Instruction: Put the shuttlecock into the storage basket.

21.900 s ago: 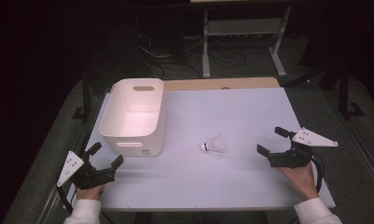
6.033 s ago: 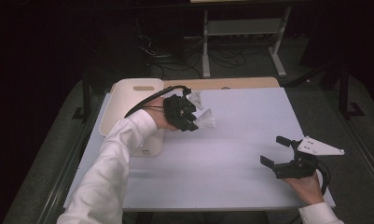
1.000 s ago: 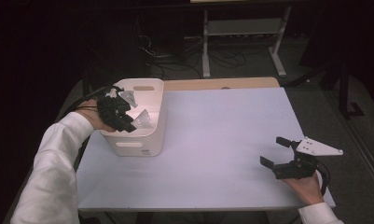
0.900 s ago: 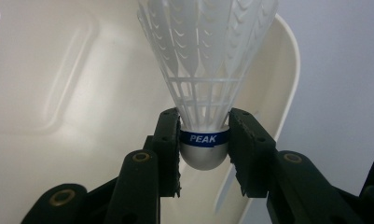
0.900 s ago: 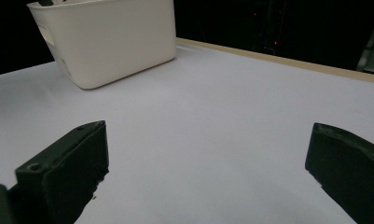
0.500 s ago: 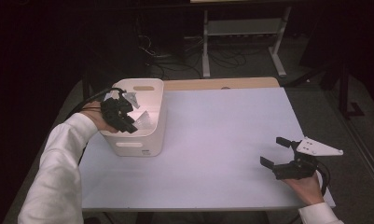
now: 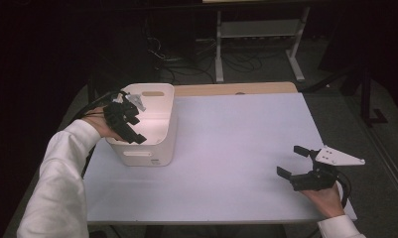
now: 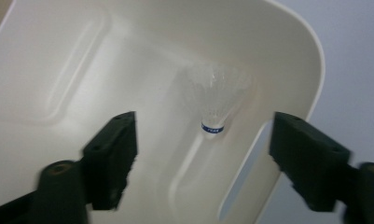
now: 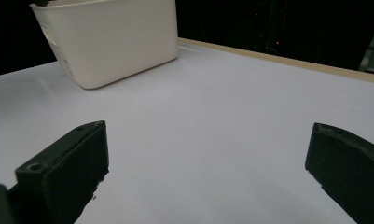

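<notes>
Item: right gripper [image 7: 292, 162], nearest the person, resting low at the table's [image 7: 236, 148] near right corner. Its jaws are standing wide apart over bare white surface, holding and touching nothing.

Item: left gripper [image 7: 128, 122], farther off, hanging over the open top of the white bin [image 7: 159, 148] at the table's left side. Its jaws have just been opening and are now standing well apart, with nothing pressed between the pads.

Item: shuttlecock [image 8: 216, 95], white feathers with a blue band at the cork, lying loose inside the bin near the end wall with the handle slot, clear of both jaws.

Handling note: the release appears done. A good finish is lifting the left gripper straight up with the jaws kept wide, avoiding the bin rim, so the container is not nudged.
</notes>
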A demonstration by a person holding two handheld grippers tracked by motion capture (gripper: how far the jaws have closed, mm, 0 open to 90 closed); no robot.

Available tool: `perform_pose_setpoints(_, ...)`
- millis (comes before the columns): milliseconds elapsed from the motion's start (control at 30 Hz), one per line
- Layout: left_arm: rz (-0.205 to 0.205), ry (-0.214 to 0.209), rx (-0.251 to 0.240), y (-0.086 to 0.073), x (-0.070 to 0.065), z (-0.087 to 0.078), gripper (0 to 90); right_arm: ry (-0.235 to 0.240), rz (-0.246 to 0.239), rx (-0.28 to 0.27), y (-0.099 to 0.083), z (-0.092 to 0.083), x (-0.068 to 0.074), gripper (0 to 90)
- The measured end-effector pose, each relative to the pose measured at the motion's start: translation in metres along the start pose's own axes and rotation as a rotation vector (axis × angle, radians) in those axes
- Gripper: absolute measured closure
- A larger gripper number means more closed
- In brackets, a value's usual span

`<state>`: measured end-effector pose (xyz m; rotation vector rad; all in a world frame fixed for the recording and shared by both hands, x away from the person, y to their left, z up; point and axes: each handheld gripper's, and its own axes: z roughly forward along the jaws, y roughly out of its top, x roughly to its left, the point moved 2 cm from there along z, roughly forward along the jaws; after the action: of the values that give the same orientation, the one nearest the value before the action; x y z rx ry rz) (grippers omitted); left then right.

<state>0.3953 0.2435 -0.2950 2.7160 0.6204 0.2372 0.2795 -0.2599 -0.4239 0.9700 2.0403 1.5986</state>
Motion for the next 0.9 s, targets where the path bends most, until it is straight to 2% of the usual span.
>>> perform_pose_setpoints(33, -0.006, 0.001, -0.006, 0.001, 0.001, -0.001, 13.2, 0.000, 0.000, 0.000, 0.000, 0.000, 0.000, 0.0)
perform_pose_setpoints(133, -0.048, 0.001, -0.049, 0.003, 0.002, -0.006, 0.7, -0.001, 0.000, -0.002, 0.000, 0.000, 0.000, 0.0)
perform_pose_setpoints(300, -0.056, -0.006, -0.080, 0.003, 0.002, -0.011, 0.0, 0.001, 0.001, -0.001, 0.000, 0.000, 0.000, 0.0)
perform_pose_setpoints(333, -0.053, -0.009, -0.103, 0.003, 0.000, -0.014, 0.0, 0.001, 0.000, -0.001, 0.000, 0.000, 0.000, 0.0)
perform_pose_setpoints(600, -0.018, 0.023, -0.158, 0.004, -0.007, -0.024, 0.0, 0.004, 0.000, -0.003, 0.000, -0.001, 0.001, 0.0)
perform_pose_setpoints(733, -0.020, 0.026, -0.175, 0.003, -0.008, -0.028, 0.0, 0.001, -0.003, -0.008, 0.001, -0.002, 0.001, 0.0)
perform_pose_setpoints(800, -0.016, 0.032, -0.195, 0.002, -0.009, -0.030, 0.0, 0.002, -0.001, -0.007, 0.001, -0.002, 0.001, 0.0)
perform_pose_setpoints(900, -0.037, 0.027, -0.239, -0.001, -0.011, -0.033, 0.0, 0.003, -0.003, -0.009, 0.001, -0.002, 0.001, 0.0)
